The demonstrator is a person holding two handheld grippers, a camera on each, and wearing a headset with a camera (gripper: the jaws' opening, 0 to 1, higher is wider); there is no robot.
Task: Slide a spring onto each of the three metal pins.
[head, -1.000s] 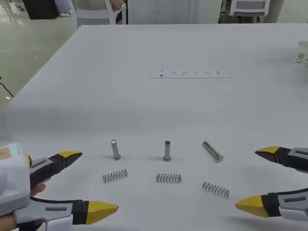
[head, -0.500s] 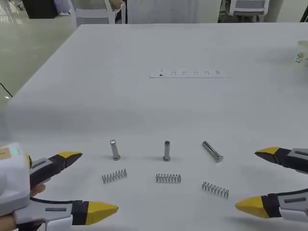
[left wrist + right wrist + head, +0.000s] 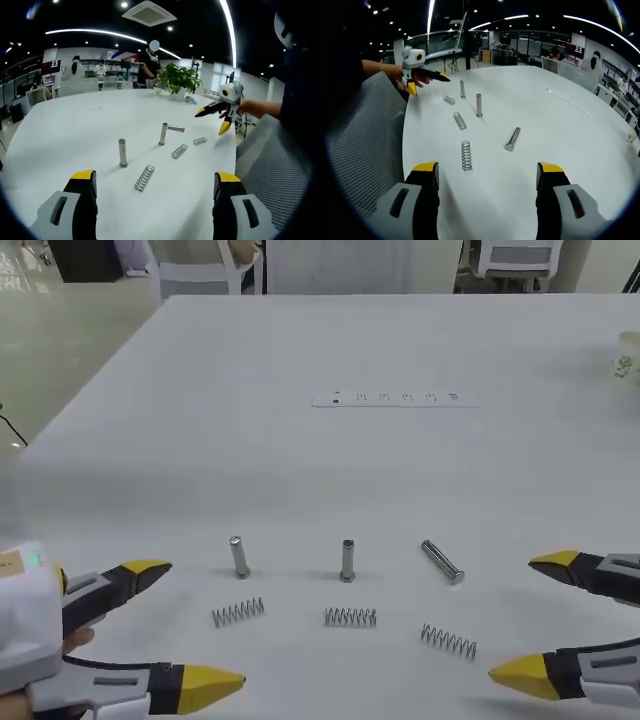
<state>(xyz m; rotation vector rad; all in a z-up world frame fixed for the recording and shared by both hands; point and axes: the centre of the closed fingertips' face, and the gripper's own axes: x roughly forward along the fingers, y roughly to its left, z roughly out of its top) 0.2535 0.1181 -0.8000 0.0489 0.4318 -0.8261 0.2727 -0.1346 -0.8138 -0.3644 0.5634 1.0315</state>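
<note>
Pins (image 3: 347,560), springs (image 3: 350,616) unmoved | left tongs (image 3: 203,621) spread wide, empty | right tongs (image 3: 512,617) spread wide, empty

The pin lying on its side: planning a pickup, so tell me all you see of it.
The lying pin is a shiny, metal-looking cylinder with a wider flat head at its near end. It rests slantwise on the white table, rightmost of three, touching nothing else; a spring lies apart.
</note>
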